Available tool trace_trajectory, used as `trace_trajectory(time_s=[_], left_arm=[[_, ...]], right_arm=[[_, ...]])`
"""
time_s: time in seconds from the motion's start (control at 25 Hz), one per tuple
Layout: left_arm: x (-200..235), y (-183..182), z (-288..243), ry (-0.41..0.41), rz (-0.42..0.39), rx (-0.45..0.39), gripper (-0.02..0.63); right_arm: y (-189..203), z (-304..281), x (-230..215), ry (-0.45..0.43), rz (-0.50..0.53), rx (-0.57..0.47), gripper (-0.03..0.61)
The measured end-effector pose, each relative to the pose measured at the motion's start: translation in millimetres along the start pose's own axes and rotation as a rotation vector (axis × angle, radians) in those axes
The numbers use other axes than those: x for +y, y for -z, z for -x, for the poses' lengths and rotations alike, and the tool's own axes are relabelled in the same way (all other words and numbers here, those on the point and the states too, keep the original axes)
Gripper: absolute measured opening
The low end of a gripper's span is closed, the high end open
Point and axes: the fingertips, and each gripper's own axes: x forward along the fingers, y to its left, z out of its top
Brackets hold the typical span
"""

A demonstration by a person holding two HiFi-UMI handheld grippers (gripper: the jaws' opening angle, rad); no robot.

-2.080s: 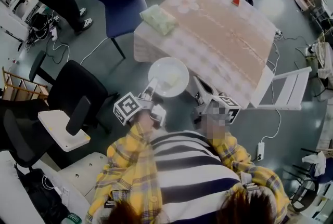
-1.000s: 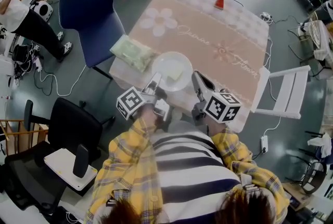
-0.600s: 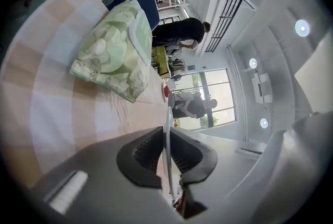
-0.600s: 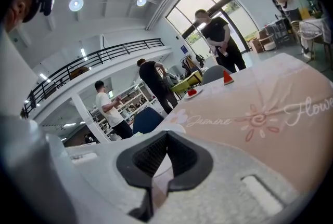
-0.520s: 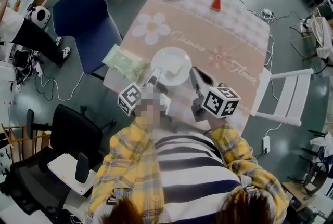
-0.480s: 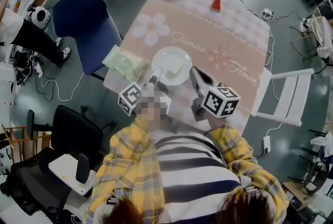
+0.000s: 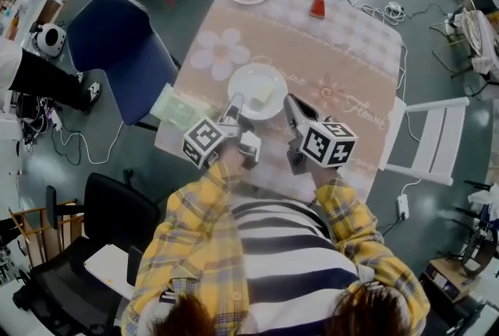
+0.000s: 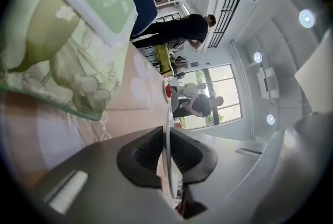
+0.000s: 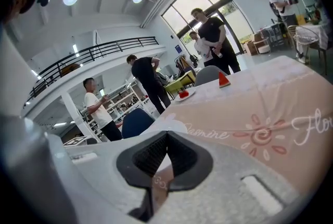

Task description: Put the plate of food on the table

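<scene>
We've brought the round white plate (image 7: 251,81), carrying a pale yellow piece of food (image 7: 263,95), over the near middle of the pink flower-print table (image 7: 343,54). Setting it down and letting go seem left to do. The left gripper (image 7: 235,102) pinches its near-left rim. The right gripper (image 7: 288,100) is closed and empty, just beside the right rim. The plate sits level and face up, and being round it has no long axis.
</scene>
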Motion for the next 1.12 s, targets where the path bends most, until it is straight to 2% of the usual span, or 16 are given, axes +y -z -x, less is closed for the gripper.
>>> trace_trajectory(time_s=[0.32,0.68,1.12], left_arm=[[11,-15,-28,-0.043,0.048,0.007,0.019],[24,-24,-52,-0.106,0.067,0.010,0.018],[30,-25,-59,-0.180,0.034,0.038,0.025]], right_arm=[[-10,-32,-6,0.035,0.018,0.017,-0.005],[-10,-59,-14,0.058,0.003,0.045,-0.005],[5,-80,-31,0.085,-0.006,0.114,-0.005]])
